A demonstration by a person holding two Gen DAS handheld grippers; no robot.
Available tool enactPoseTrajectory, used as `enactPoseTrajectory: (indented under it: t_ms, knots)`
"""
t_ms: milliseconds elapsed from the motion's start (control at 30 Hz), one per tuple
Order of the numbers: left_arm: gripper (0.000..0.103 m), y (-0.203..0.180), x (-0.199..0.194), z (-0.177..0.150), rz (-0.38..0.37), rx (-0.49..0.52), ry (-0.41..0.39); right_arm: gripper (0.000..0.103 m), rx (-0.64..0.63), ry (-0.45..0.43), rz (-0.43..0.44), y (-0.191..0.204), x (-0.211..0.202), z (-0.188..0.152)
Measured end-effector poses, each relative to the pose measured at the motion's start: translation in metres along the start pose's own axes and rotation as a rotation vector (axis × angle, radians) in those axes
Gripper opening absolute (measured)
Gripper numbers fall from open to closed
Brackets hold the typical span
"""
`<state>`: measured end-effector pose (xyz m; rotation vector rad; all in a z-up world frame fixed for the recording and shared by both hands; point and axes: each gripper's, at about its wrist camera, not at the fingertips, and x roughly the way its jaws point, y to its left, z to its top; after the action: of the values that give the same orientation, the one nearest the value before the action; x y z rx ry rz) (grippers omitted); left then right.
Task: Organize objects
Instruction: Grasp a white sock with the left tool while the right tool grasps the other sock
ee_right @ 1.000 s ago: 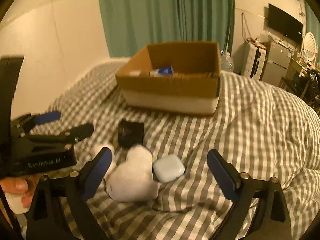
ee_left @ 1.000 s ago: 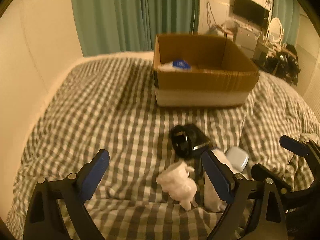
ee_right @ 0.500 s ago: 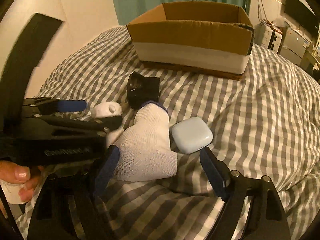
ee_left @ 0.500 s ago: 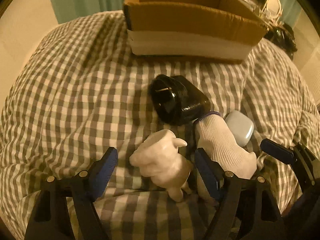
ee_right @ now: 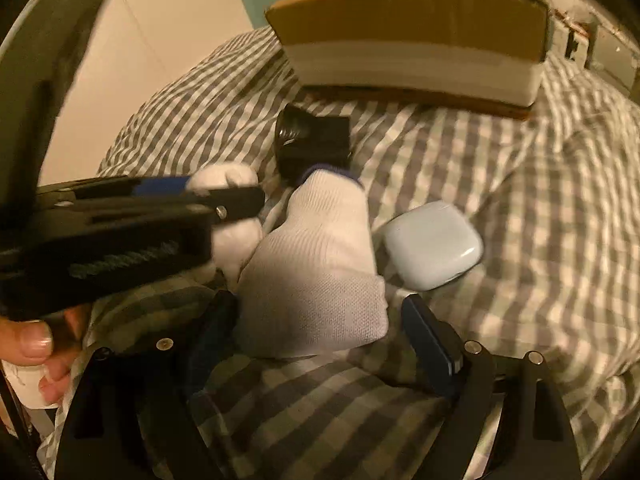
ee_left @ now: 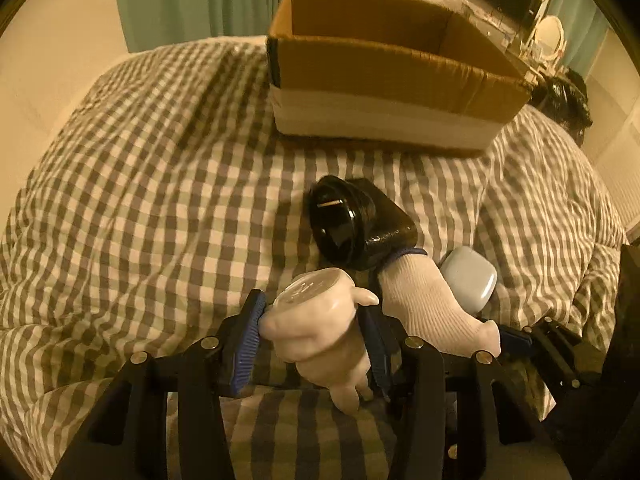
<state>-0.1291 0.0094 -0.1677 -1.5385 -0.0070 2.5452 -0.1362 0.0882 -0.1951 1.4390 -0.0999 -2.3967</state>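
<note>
— Left wrist view first: what does the left hand-held gripper (ee_left: 312,344) have?

— Its jaws have just been closing, and the blue pads now pinch the pale hand-shaped toy (ee_left: 320,320) low over the checked bed cover (ee_left: 160,200).

— And the right hand-held gripper (ee_right: 316,336)?

— Spread wide, straddling the white sock (ee_right: 316,264) (pads not pressing). A pale blue case (ee_right: 432,244) lies just beside the sock, a black object (ee_right: 312,144) beyond it, the cardboard box (ee_right: 412,32) farther back.
</note>
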Motion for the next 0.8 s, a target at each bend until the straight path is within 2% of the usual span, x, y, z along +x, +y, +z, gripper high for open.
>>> enactPoseTrajectory:
  t_ms: [33,133,267,433,800]
  knots:
    - [0.048,0.001,-0.003,0.0,0.003,-0.004,-0.012,0.069,0.0,-0.007,0.007,-0.001,-0.001,-0.002]
    - [0.048,0.004,-0.019,-0.001,0.011,-0.015,-0.06,0.063,-0.024,-0.03,-0.016,0.005,-0.008,-0.003]
    - [0.048,0.008,-0.029,0.004,-0.01,-0.002,-0.104,0.06,-0.052,-0.054,-0.074,0.01,-0.017,-0.003]
    - [0.048,0.003,-0.046,0.004,0.016,0.022,-0.158,0.059,-0.034,-0.127,-0.128,0.004,-0.044,-0.003]
    - [0.048,-0.005,-0.099,0.008,0.004,0.033,-0.31,0.059,-0.016,-0.284,-0.219,-0.001,-0.101,0.012]
